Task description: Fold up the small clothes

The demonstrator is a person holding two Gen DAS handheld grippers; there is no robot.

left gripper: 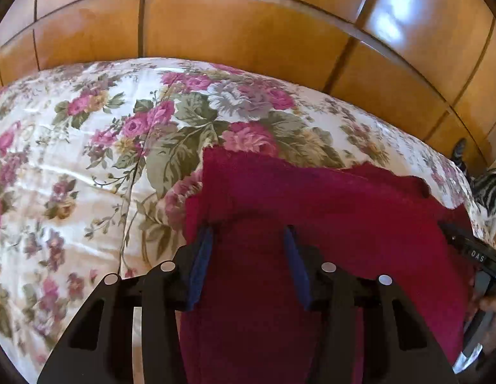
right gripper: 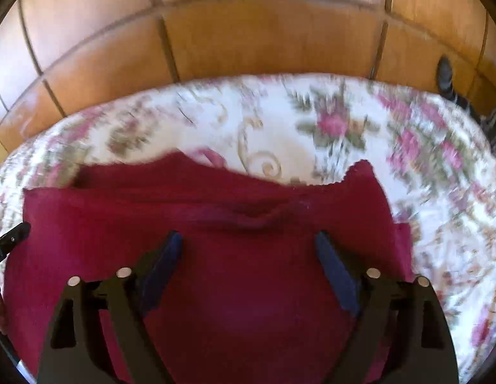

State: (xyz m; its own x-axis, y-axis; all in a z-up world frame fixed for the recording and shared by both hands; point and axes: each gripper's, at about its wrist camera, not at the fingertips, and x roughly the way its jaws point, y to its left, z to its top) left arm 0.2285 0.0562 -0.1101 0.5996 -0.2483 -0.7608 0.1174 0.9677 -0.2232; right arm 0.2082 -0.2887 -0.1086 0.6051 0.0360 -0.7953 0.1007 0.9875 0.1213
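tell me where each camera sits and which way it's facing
Left wrist: on the left gripper, looking down along its fingers at the red garment on the floral bedspread; a hand shows at the right edge.
Right wrist: on the right gripper, fingers wide apart above the same garment; the image is blurred.
Shared: garment, bedspread, wooden wardrobe behind.

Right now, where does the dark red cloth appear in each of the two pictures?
Left wrist view: the dark red cloth fills the lower middle and right, under the left gripper.
Right wrist view: the cloth fills the lower middle and left, under the right gripper.
Shared landmark: the flowered bedcover, with the wooden panels behind it.
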